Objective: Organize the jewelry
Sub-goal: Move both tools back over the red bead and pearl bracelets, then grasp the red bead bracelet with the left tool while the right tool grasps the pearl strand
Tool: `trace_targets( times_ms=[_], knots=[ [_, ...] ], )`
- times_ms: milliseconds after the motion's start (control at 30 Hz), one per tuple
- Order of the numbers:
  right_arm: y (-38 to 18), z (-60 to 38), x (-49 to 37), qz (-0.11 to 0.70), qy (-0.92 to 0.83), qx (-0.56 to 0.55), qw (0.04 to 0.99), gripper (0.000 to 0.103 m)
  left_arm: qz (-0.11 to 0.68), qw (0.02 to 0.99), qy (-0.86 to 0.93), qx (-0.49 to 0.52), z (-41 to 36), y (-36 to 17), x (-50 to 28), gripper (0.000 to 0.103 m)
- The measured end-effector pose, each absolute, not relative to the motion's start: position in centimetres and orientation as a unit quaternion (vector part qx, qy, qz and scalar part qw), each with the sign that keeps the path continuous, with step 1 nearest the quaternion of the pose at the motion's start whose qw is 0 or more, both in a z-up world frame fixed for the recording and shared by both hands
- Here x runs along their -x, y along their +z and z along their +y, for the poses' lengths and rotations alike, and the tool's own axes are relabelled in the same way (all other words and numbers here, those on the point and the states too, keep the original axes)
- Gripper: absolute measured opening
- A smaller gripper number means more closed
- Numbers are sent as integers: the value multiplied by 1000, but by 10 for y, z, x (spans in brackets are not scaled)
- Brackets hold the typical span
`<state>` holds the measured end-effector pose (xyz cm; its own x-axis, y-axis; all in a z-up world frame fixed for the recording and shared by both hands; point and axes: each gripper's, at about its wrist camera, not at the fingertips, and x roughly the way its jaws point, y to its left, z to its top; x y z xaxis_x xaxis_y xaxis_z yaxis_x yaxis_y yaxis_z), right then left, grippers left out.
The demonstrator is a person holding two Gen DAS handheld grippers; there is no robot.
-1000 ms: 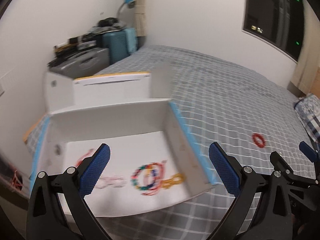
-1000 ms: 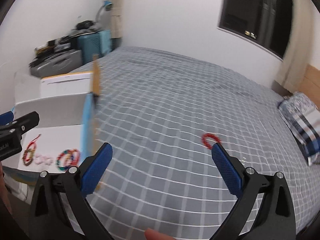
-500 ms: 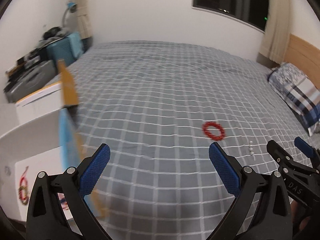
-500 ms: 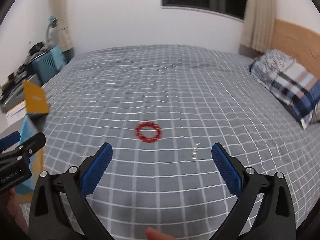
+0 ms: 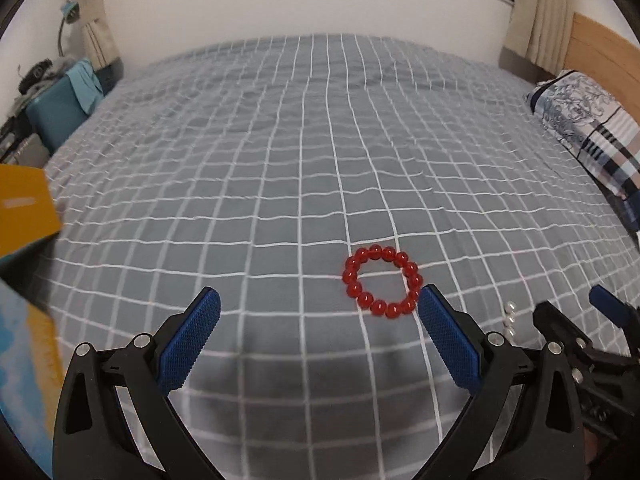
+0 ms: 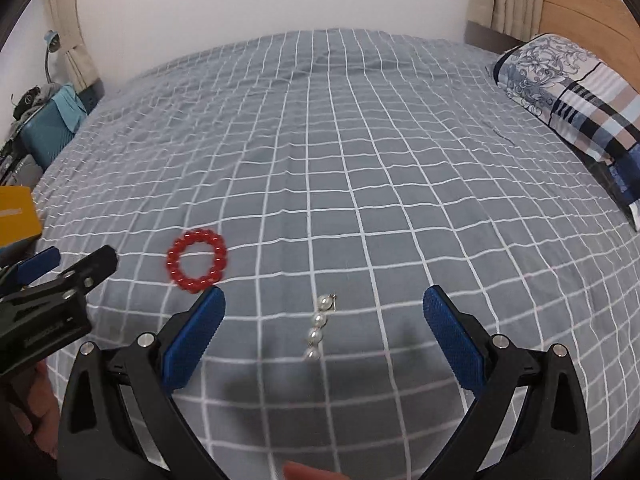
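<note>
Lining up on the last loose jewelry on the bed.
My left tongs (image 5: 318, 304) gape beside the red bead bracelet (image 5: 382, 281); my right tongs (image 6: 323, 306), also apart, straddle the pearl strand (image 6: 318, 328). Next, I judge: lower, centre, close.

A bed (image 6: 360, 128) under a grey cover with a white grid carries a red bead bracelet (image 6: 197, 261), a short string of pearls (image 6: 319, 328) lying just right of it, and a patterned pillow (image 6: 568, 92) at the far right.
</note>
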<state>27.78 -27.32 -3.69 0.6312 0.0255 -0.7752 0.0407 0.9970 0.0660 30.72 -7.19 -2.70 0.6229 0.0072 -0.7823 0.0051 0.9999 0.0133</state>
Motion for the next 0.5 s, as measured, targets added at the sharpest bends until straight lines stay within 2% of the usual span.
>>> trace_targets(
  times_ms=[333, 500],
  knots=[
    [-75, -284, -306, 466, 6, -70, 882, 95, 444, 896, 2, -25, -81, -77, -363, 97],
    [-87, -281, -310, 479, 4, -66, 875, 77, 454, 891, 2, -26, -81, -93, -376, 94]
  ],
)
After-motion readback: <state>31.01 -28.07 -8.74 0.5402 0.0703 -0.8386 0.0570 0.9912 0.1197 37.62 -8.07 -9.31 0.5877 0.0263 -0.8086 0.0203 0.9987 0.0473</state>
